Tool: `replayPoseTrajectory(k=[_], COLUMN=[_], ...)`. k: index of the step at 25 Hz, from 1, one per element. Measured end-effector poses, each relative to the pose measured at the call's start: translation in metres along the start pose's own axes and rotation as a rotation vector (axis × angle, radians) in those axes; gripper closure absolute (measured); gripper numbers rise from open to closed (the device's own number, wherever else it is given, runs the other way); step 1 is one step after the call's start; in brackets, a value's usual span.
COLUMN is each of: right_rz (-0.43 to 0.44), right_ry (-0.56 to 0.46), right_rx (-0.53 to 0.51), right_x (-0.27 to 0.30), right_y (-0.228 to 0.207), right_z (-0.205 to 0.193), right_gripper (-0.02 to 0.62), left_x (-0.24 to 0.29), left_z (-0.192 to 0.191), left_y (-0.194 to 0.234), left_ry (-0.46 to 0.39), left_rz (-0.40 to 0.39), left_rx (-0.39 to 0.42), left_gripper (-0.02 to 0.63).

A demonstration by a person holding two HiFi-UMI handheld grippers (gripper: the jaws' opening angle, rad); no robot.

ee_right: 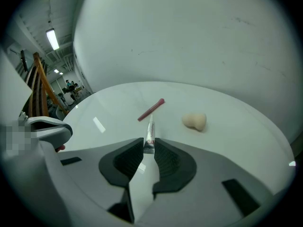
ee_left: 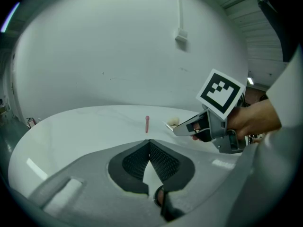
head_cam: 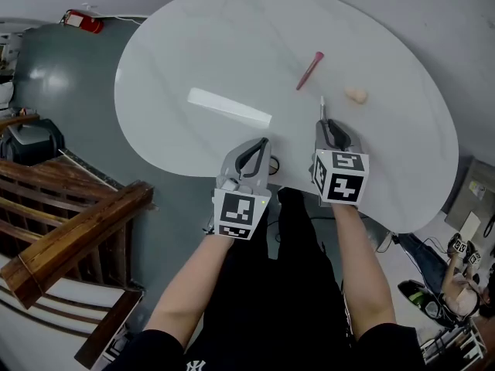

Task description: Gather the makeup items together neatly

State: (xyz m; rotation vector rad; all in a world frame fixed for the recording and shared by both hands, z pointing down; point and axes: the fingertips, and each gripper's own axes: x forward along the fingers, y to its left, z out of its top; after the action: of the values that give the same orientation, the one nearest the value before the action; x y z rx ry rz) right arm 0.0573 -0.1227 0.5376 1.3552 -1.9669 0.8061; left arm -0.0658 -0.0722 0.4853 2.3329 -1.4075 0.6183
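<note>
Nearest the camera, the person's two bare forearms reach forward over black clothing, each hand carrying a claw with a marker cube on its back. The left claw (head_cam: 263,142) hangs over the near edge of the white tabletop (head_cam: 232,37). In its own view its jaws (ee_left: 149,141) are pressed together with nothing between them.

Just to its right, the right claw (head_cam: 326,124) is clamped on the flat crimped end of a small white tube (head_cam: 322,107). The right gripper view shows that end pinched between the two dark pads at the tips (ee_right: 149,144), with the tube (ee_right: 150,132) pointing away across the tabletop (ee_right: 236,141). Whether its far tip touches the surface I cannot tell.

Beyond the tube lie the other two items. The pink stick (head_cam: 309,70) lies slantwise, up and to the left of the tube's tip, close to it but apart. The beige sponge (head_cam: 356,95) sits to the right of the tube's tip, also apart. From the right claw, the stick (ee_right: 151,109) lies ahead and the sponge (ee_right: 194,120) off to the right. From the left claw, stick (ee_left: 147,123) and sponge (ee_left: 174,121) show near the far side of the tabletop (ee_left: 85,126), with the right claw (ee_left: 173,132) in front of them.

To the left of the tabletop, at floor level, stands a wooden railing (head_cam: 69,222).
</note>
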Motion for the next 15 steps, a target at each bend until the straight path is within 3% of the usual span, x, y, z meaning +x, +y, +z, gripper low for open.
replayPoseTrajectory(k=[15], right_rz=[0.037], right_ry=[-0.014], right_rx=[0.105], right_x=[-0.044], right_y=[0.046], right_z=[-0.058], right_gripper=[0.512], left_x=[-0.031], left_z=[-0.013], left_y=[-0.022], left_ry=[-0.01], left_rz=[-0.058], left_rx=[0.033], left_gripper=[0.597])
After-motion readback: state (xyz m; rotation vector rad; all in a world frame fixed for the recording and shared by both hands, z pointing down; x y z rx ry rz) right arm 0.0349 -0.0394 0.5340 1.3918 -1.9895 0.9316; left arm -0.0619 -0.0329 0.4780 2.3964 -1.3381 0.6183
